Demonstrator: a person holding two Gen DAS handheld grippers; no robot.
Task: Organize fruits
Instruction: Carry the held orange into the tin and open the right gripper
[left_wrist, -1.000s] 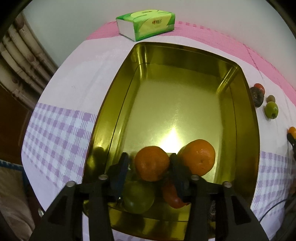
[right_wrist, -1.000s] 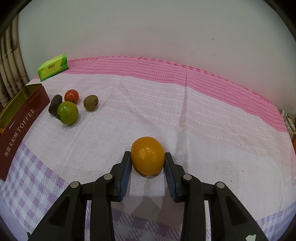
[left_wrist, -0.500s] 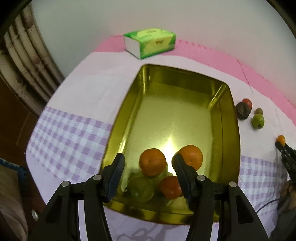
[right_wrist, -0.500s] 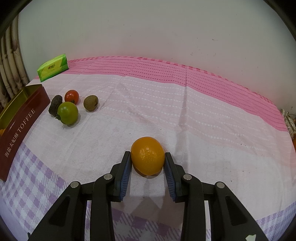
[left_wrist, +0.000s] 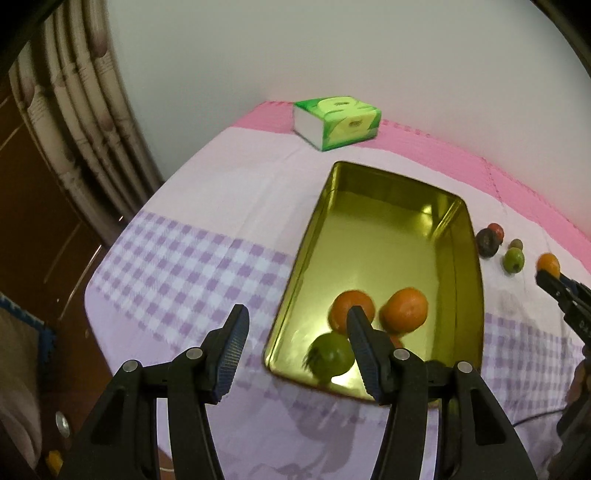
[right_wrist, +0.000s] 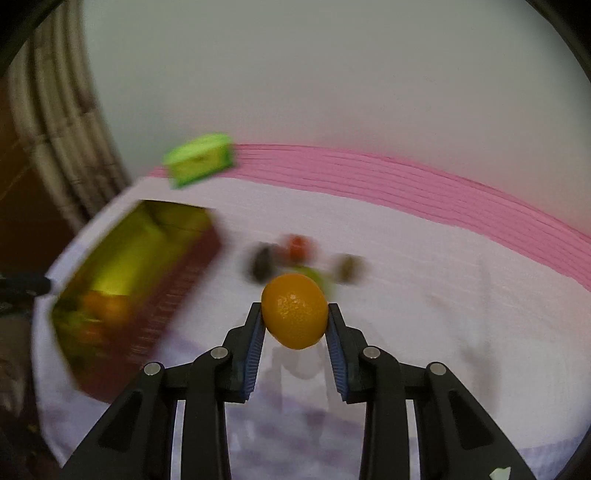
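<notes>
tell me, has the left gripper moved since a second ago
Yes. The left gripper, jaws open, has pulled up and back from the gold tin; the tin looks smaller and farther, and the orange stays inside.

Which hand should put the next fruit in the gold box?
Right. The right gripper is already shut on an orange, lifted off the cloth, with the gold tin close by. The left gripper is open and empty beside the tin.
</notes>
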